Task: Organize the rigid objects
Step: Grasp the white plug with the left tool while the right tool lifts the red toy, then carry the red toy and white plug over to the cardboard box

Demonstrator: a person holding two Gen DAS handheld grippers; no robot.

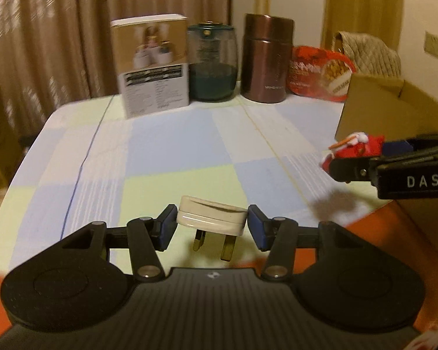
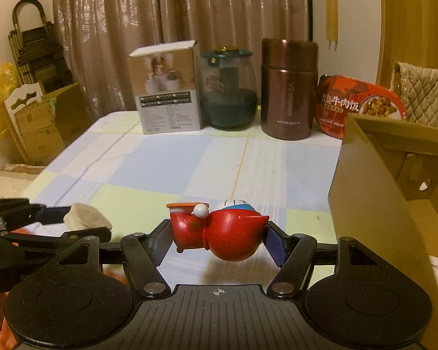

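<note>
I've got both hands loaded. The left gripper [image 1: 211, 223] has its jaws closed on a white three-pin plug adapter [image 1: 210, 218], blue pads pressed against its two ends, brass pins hanging down toward me, and it's carried clear above the desk [image 1: 172, 151] with its pastel checked cloth. The right gripper [image 2: 219, 236] has its jaws clamped around a glossy red cartoon figurine [image 2: 219, 233] with a blue-and-white head, lying on its side between the pads, also clear of the cloth.

The open brown cardboard box [image 2: 394, 175] stands just to the right, and that looks to me like where these belong. The figurine is nearest, so I'd take it in first: raise it enough to clear the near wall, bring it over the opening, lower it well inside before easing the jaws apart. It's rounded and smooth, so I don't want to loosen early or it rolls out.

The plug sits slightly skewed in my left jaws, held only at its ends. I'd keep that wrist steady, avoid any twisting, and wait until the right hand is out of the way, since the two grippers are already near each other.

The white printed carton [image 2: 168, 87], glass jar with teal lid [image 2: 227, 87], brown metal flask [image 2: 289, 90] and red meal tub [image 2: 359, 105] along the back edge are well apart from my path.
</note>
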